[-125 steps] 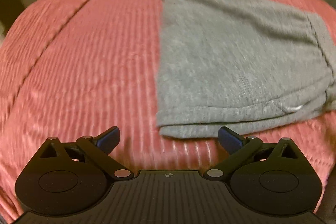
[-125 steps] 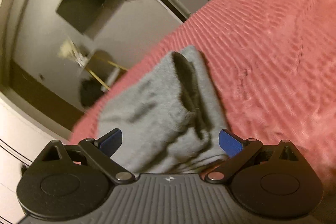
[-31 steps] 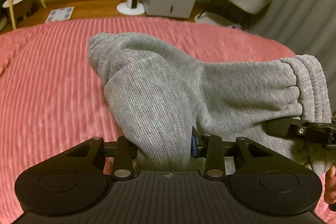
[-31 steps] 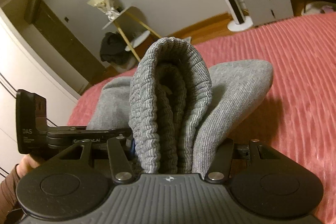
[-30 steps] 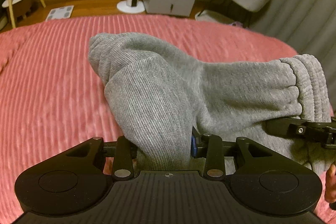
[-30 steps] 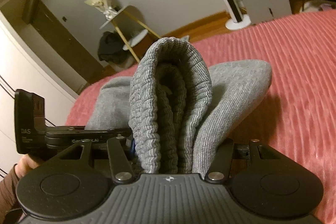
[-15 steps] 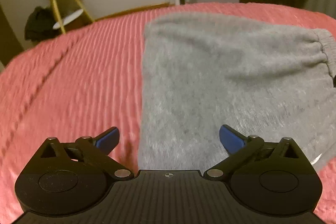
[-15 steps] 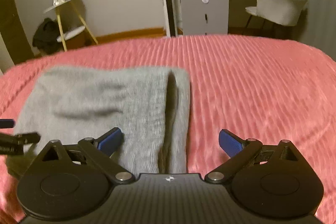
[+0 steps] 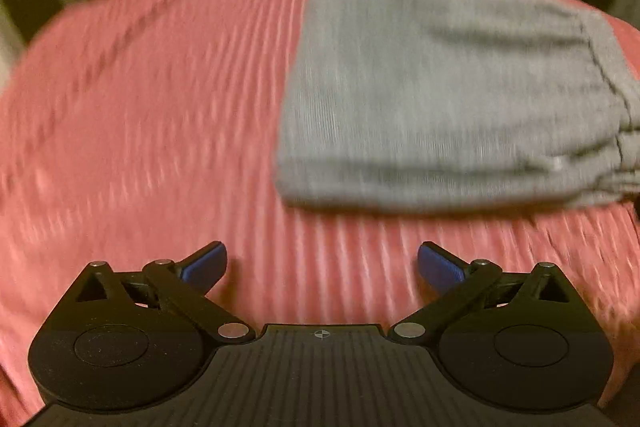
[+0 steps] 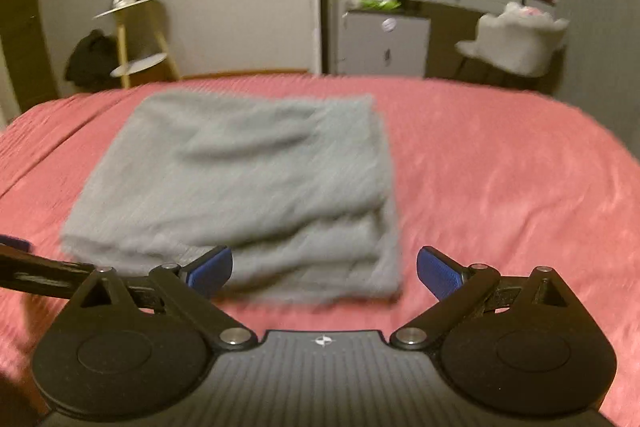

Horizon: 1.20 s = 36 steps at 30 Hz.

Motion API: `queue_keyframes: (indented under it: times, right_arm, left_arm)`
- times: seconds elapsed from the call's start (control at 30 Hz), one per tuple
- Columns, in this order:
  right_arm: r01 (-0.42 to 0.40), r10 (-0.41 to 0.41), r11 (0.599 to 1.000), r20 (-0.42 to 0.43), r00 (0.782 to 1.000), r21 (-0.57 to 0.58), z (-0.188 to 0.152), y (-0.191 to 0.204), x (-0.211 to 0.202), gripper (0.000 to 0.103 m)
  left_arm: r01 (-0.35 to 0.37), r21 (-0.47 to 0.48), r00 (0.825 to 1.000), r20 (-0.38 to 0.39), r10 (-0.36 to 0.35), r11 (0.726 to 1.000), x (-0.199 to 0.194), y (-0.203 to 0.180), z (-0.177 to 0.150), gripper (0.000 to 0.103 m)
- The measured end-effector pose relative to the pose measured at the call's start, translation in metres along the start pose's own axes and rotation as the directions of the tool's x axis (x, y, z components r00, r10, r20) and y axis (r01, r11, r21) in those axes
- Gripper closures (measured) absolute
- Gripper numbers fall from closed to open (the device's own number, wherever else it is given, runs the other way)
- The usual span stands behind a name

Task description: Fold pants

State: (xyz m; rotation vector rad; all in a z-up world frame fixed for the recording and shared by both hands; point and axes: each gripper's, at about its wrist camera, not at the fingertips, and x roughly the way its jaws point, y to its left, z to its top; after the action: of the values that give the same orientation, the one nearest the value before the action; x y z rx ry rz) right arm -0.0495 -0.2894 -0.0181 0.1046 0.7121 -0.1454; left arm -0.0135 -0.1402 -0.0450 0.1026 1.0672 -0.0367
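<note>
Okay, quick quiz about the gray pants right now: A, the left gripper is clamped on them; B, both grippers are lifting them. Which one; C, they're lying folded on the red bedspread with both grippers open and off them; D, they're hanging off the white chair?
C: the gray pants lie as a stacked bundle on the red bedspread, and both the left gripper and the right gripper have their jaws spread with no cloth between them.

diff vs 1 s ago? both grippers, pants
Both let go: left gripper and right gripper, then shut on the lifted grey pants, are open and pulled back. Pants now lie flat, folded in layers. Unchanged: same red bedspread beneath.
</note>
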Motion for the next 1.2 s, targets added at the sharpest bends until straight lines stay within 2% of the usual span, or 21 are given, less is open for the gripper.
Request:
queue_keyframes:
  times: [0.03,0.1,0.2,0.27,0.33,0.53,0.67,1.2]
  right_arm:
    - [-0.004,0.004,1.0,-0.013,1.0,0.011,-0.006,0.004,-0.002,0.004]
    - [-0.006,0.006,1.0,-0.025,1.0,0.02,-0.019,0.012,-0.007,0.004]
    - [0.035,-0.035,0.999,-0.034,0.999,0.005,-0.023,0.022,-0.011,0.004]
    - [0.036,-0.036,0.999,0.0,0.999,-0.01,-0.021,0.029,-0.018,0.004]
    - [0.051,-0.05,0.998,0.032,0.998,-0.031,-0.021,0.033,-0.023,0.004]
    - [0.095,-0.091,0.995,0.068,0.994,-0.045,-0.024,0.038,-0.027,0.004]
    - [0.104,-0.101,0.994,0.075,0.992,-0.031,-0.025,0.037,-0.026,0.004]
    - [0.106,-0.107,0.994,0.056,0.993,0.018,-0.026,0.029,-0.013,0.004]
  left_arm:
    - [-0.031,0.006,1.0,-0.003,0.031,0.999,-0.002,-0.004,-0.005,0.0]
    - [-0.079,0.07,0.995,0.064,0.075,0.994,-0.018,-0.014,-0.008,0.0]
    - [-0.023,0.094,0.982,0.19,0.005,0.995,-0.045,-0.017,-0.014,0.0]
    - [0.008,0.106,0.975,0.222,-0.032,0.994,-0.053,-0.017,-0.016,0.0]
    - [-0.015,0.106,0.971,0.241,-0.011,0.994,-0.053,-0.018,-0.016,0.0]
    - [0.012,0.059,0.973,0.228,-0.025,0.998,-0.049,-0.014,-0.016,0.0]
    - [0.016,0.037,0.981,0.193,-0.022,0.999,-0.04,-0.012,-0.013,0.0]
    - [0.013,0.091,0.987,0.16,-0.028,0.996,-0.029,-0.024,-0.013,0.0]
